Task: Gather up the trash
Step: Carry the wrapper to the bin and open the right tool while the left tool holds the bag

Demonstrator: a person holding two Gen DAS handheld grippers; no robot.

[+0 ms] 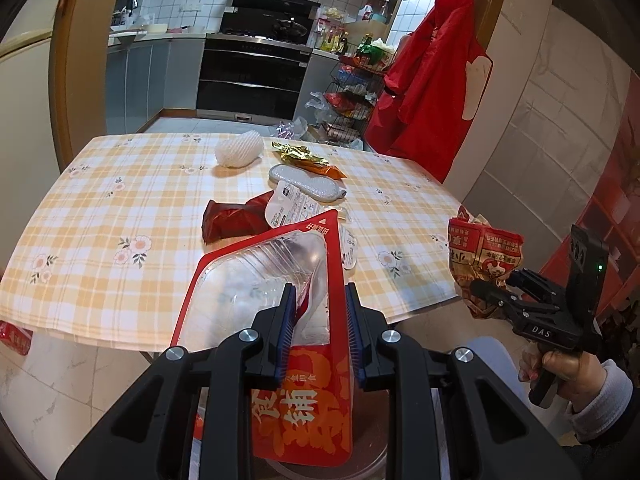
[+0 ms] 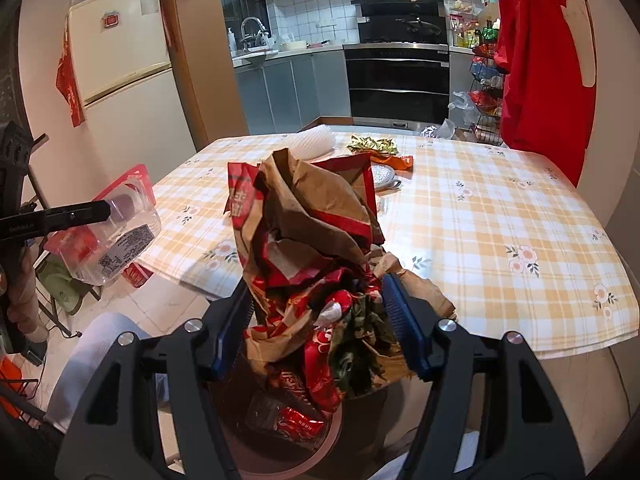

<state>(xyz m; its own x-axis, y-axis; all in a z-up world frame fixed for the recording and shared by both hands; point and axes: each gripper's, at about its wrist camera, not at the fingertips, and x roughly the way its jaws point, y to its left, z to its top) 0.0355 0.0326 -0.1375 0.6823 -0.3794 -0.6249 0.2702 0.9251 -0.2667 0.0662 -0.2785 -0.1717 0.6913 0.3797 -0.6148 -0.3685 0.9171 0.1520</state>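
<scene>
I'm in a home kitchen: built-in oven (image 2: 398, 82), tiled wall, sink tap (image 2: 252, 24), fridge (image 2: 124, 68), checked tabletop (image 1: 120, 208).

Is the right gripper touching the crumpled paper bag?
Touching. In the right wrist view the right gripper has both blue pads pressed against the crumpled paper bag, which bulges out above them.

trash in hand, trash on the table

a clear plastic tray with red card backing (image 1: 256, 280) hung pinched at its edge, above a round bin (image 2: 280, 440) holding a red wrapper. a crumpled brown-and-red paper bag (image 2: 312, 240) was held upright over the bin. on the checked table lay a white foam net (image 1: 239, 153), gold foil (image 1: 292, 152), an orange sachet (image 1: 322, 169), a silver pouch (image 1: 304, 182) and a red packet (image 1: 232, 218).
</scene>
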